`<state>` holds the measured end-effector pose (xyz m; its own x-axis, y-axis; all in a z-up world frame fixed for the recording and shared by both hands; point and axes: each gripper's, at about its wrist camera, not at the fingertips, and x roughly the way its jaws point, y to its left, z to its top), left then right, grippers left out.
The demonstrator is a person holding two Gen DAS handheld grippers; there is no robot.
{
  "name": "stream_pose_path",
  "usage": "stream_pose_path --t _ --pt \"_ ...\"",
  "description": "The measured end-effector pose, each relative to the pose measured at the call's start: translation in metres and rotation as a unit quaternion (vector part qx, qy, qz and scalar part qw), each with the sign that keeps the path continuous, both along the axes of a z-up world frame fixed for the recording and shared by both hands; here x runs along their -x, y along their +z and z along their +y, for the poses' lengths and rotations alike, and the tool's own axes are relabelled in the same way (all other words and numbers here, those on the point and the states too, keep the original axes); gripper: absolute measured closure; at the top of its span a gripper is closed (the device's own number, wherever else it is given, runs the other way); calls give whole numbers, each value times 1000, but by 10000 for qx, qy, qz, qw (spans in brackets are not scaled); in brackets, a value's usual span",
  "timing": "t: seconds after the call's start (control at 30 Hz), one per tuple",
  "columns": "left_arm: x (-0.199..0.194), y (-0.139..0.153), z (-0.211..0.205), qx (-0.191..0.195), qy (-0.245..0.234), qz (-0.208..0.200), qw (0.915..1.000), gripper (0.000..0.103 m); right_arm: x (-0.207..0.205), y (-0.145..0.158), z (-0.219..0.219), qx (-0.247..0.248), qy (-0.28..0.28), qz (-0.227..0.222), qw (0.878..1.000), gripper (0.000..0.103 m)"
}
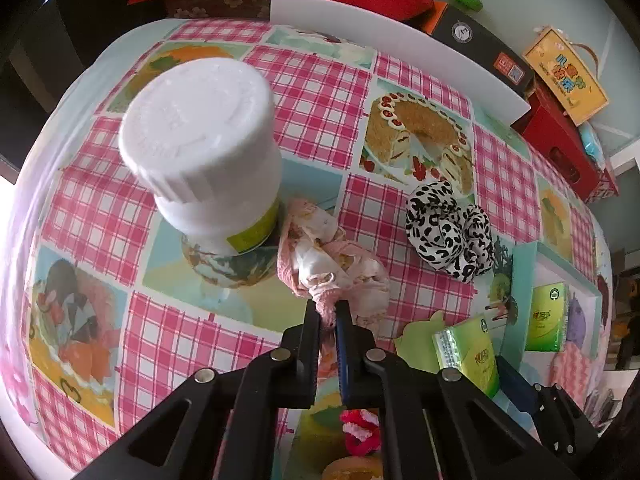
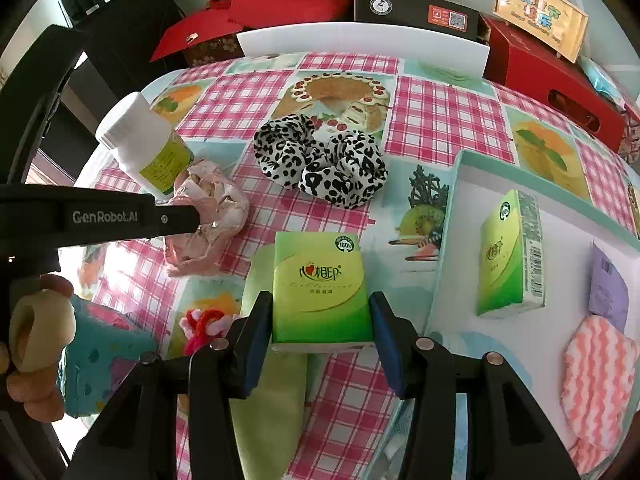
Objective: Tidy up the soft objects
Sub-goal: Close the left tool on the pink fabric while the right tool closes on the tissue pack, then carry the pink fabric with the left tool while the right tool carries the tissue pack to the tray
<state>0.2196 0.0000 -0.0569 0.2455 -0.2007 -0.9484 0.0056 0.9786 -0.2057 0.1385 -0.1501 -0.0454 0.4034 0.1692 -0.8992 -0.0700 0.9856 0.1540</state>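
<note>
Left gripper [image 1: 329, 308] pinched tight on pink scrunchie [image 1: 332, 264], frame centre. Right gripper [image 2: 318, 320] half apart, clamped on green tissue pack [image 2: 320, 288], lower centre.

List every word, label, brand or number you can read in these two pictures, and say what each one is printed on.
"GenRobot.AI": on the side of the left hand-held gripper.
"100%": round badge on the green tissue pack between the right hand-held gripper fingers.
"心相印": brand on that same pack.
Yellow sign: large Chinese characters, too blurred to read surely.
White bottle label, black box logo and code, tray pack barcode: too small.
</note>
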Motion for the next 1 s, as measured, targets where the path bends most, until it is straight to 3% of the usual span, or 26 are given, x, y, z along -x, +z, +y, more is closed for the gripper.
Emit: stream_pose_path --t 0.4,0.7,1.0 --pt "3 32 14 229 118 -300 9992 95 7 8 -3 -114 -17 -117 9999 53" --pt "28 76 21 462 184 -795 9956 95 19 31 -5 -177 -22 -398 9990 53" --pt "47 98 -2 446 18 -1084 9931 95 38 50 -18 -235 -117 -607 9978 53"
